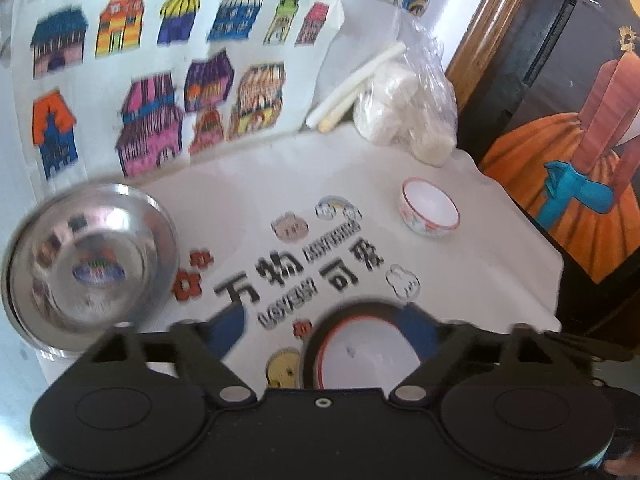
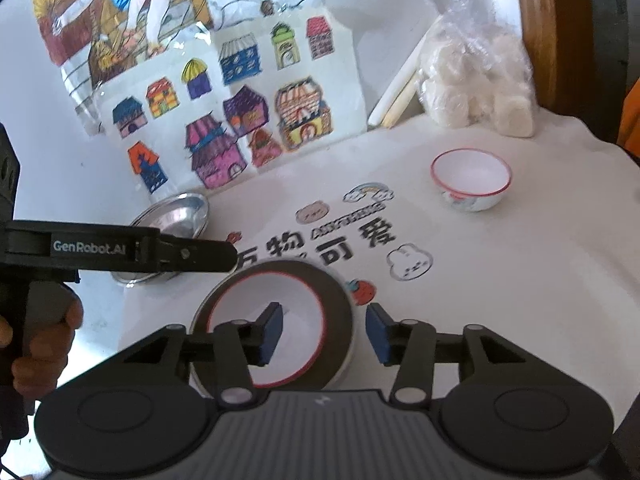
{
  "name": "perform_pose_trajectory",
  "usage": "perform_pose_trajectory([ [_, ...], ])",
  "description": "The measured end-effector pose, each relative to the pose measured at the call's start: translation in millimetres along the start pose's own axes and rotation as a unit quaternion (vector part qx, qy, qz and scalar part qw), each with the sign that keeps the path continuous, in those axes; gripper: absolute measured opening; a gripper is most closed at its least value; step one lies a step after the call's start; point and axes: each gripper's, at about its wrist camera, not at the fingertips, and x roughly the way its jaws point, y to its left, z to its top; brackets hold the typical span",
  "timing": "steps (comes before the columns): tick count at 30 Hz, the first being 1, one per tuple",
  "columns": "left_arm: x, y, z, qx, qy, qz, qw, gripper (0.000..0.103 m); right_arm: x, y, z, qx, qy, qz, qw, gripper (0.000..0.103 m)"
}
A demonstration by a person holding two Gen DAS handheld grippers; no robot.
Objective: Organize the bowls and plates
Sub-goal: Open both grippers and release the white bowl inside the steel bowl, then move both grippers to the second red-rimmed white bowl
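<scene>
Only in the right wrist view was the left hand-held gripper (image 2: 224,256) seen from the side, so its opening could not be told there, whereas its own view showed its fingers spread wide around the near bowl (image 1: 360,352) without touching it. The right hand-held gripper (image 2: 324,332) was held open, gripping nothing, one finger over the bowl's inside. Three bowls were counted on the surface (image 2: 500,280): that dark-rimmed one, a steel bowl (image 1: 88,264) at left, and a small white bowl (image 2: 470,184) far right.

Both claws are matte black with blue pads (image 2: 273,331) and silver pivot screws. The left claw (image 2: 208,256) bears white "GenRobot.AI" lettering. Bare skin shows on the left hand (image 2: 44,344).
</scene>
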Motion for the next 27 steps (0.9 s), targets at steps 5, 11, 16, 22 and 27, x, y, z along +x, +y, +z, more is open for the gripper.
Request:
perform_pose_trajectory([
  [5,7.5,-8.8,16.6,0.006,-0.020,0.020,0.9996,0.102,-7.1,-18.9,5.9,0.021,-0.024,-0.009,0.999,0.081],
  [11,32.6,-27.3,42.4,0.006,-0.023,0.032,0.9992,0.102,-8.2,-57.6,16.9,0.069,-0.050,-0.029,0.996,0.096],
  [16,58.3,-48.3,62.5,0.020,-0.024,0.042,0.9987,0.102,-5.4,-89.8,27.1,0.102,-0.073,-0.059,0.990,0.102],
  [22,94.2,-75.6,79.8,0.038,-0.044,0.043,0.9974,0.102,10.1,-125.5,37.0,0.156,-0.122,-0.113,0.974,0.101],
  [27,133.0,-90.1,93.5,0.048,-0.036,0.043,0.9972,0.102,38.1,-149.4,44.1,0.188,-0.126,-0.121,0.966,0.090],
])
